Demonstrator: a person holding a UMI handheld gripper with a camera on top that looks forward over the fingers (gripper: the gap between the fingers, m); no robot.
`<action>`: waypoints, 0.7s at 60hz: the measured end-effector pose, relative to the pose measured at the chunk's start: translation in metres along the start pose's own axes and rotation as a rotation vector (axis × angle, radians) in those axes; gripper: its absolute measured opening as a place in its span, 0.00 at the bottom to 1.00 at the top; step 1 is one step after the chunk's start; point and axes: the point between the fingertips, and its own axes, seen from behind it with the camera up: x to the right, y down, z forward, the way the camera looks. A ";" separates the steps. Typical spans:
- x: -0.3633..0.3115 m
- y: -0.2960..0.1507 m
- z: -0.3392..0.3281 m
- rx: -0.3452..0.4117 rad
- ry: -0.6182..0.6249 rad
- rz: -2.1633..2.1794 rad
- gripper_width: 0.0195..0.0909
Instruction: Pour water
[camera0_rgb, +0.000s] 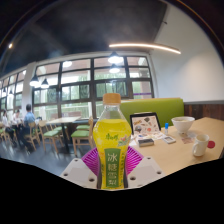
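My gripper (112, 172) has its fingers closed on a bottle (111, 140), the pink pads (92, 160) pressing its lower body from both sides, so I judge the grasp is made and the pour itself not yet begun. The bottle stands upright between the fingers, its long axis vertical, orange cap (112, 99) on top and yellow-green label facing me. What the pour turns on is the white cup (183, 125), which sits beyond the fingers and off to the right on the wooden counter (205, 135), well apart from the bottle. I would need to carry right before tipping. The bottle's base is hidden behind the fingers, and the small objects near the cup are hard to make out.
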 end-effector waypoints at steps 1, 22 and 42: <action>0.004 -0.005 0.003 0.004 -0.008 0.018 0.13; 0.198 -0.087 0.024 0.207 -0.005 1.095 0.13; 0.253 -0.060 0.037 0.277 -0.110 1.946 0.13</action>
